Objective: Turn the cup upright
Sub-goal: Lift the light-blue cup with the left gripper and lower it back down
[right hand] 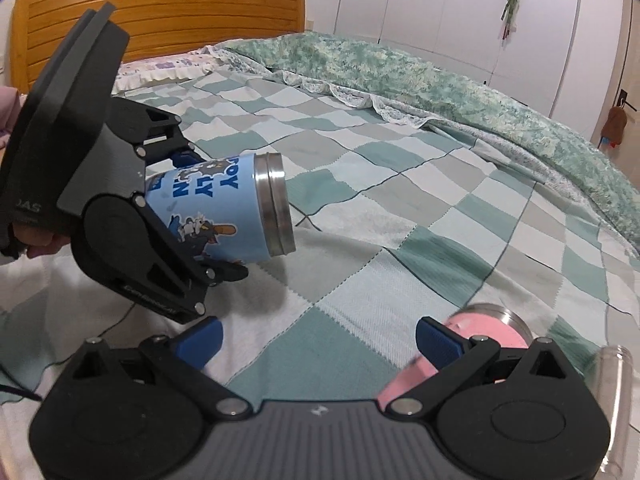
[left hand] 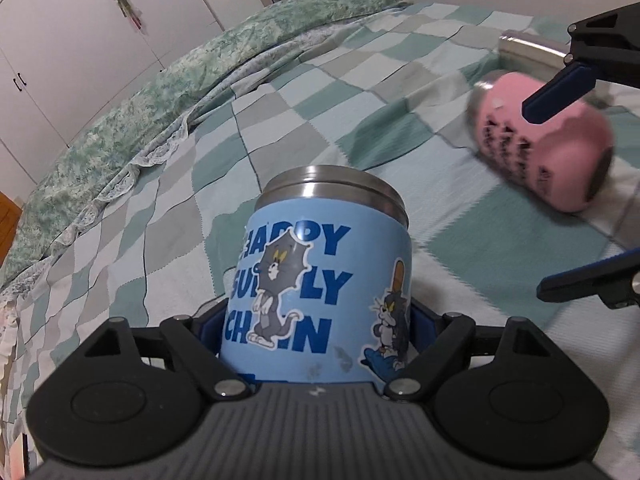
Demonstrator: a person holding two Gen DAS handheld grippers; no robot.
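Observation:
My left gripper (left hand: pixel 316 320) is shut on a blue cartoon-print steel cup (left hand: pixel 320 280), held on its side above the bed with its steel rim pointing away from the gripper; the cup (right hand: pixel 224 208) and the left gripper (right hand: pixel 188 216) also show in the right wrist view. A pink steel cup (left hand: pixel 548 148) lies on its side on the checked bedspread, blurred. My right gripper (right hand: pixel 318 340) is open, its blue pads (right hand: pixel 438 342) spread, with the pink cup (right hand: pixel 492 332) beside its right finger. The right gripper (left hand: pixel 544 196) shows in the left wrist view straddling the pink cup.
A green-and-grey checked bedspread (right hand: pixel 400 208) covers the bed, with a rumpled green quilt (right hand: pixel 440 80) along the far side. A wooden headboard (right hand: pixel 160 12) and white wardrobes (right hand: pixel 460 8) stand behind. A clear glass (right hand: pixel 612 392) lies at the right edge; another steel object (left hand: pixel 528 46) lies behind the pink cup.

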